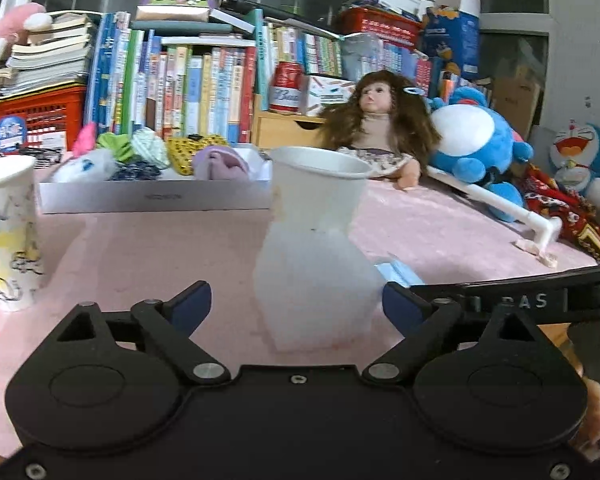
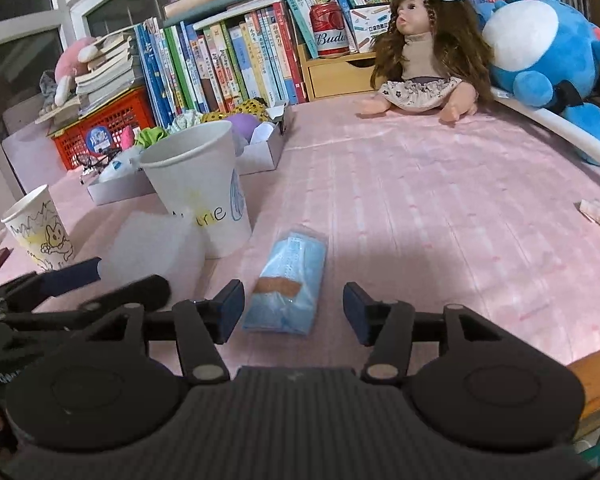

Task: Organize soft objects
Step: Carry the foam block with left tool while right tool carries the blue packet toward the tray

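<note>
Right gripper [image 2: 294, 312] pitched down, jaws apart astride blue tissue packet [image 2: 288, 284]; left gripper [image 1: 296, 304] wide around white foam block [image 1: 316, 292]. Open pink tablecloth [image 2: 440, 208] toward two o'clock.

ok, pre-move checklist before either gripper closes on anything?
1. Left gripper jaws open around white foam block: ok.
2. Pads pressing the block: not ok, gaps both sides.
3. Right gripper open, blue packet between the fingers: ok.
4. Packet flat on pink cloth: ok.
5. Paper cup clear of the block: not ok, right behind it.
6. Space in the tray: cannot tell.
</note>
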Motion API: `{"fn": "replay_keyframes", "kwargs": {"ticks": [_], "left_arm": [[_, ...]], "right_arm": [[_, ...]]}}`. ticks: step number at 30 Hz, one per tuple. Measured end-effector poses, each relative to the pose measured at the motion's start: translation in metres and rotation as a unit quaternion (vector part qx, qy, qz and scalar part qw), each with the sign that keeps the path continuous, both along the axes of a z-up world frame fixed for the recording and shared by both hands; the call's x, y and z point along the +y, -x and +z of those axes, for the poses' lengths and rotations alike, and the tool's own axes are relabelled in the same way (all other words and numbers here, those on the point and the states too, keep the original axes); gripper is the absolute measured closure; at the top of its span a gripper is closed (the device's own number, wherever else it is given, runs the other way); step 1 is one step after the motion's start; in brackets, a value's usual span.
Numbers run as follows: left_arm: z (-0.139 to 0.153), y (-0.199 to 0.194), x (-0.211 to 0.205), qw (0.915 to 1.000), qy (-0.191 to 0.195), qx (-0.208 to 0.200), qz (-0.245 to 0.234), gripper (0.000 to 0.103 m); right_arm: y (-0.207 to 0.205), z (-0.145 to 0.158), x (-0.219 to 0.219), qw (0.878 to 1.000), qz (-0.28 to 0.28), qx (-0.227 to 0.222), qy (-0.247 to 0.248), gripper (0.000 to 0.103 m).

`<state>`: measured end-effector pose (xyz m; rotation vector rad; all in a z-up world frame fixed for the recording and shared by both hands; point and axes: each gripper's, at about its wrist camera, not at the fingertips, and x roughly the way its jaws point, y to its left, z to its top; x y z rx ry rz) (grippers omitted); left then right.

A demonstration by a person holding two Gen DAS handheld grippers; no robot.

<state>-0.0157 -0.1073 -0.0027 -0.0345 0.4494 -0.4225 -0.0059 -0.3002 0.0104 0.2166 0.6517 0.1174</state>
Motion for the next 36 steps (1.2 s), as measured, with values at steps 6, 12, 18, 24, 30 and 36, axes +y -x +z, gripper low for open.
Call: {"fn": "replay_keyframes", "kwargs": {"ticks": [6,12,18,24,30,36], "left_arm": [[0.001,-0.007,0.001,0.9990,0.034,0.026,-0.015,0.018],[0.002,-0.026,0.009,0.9901,0.113,0.082,-0.013,0.012],[-0.003,-0.029,0.007,0.9868,0.123,0.103,-0.021,0.030],[0.006,-0.019,0.032,0.9940,0.073,0.082,-0.001,0.029],[0.012,-0.022,0.066,0.9961,0.051,0.068,0.024,0.019],[0.017,-0.009,0.061,0.9978,-0.015,0.006,0.065,0.010]], "right_arm": [[0.000,0.000,0.004,1.000,0.002,-0.006,0.008,0.034],[0.001,0.000,-0.003,1.000,-0.013,-0.007,0.019,0.034],[0.004,0.000,-0.003,1.000,-0.006,-0.010,0.028,0.034],[0.003,0.001,0.002,1.000,0.005,-0.015,0.024,0.034],[0.000,-0.001,0.010,1.000,0.021,-0.018,0.016,0.034],[0.003,-0.003,0.027,0.998,0.037,-0.028,0.044,0.034]]}}
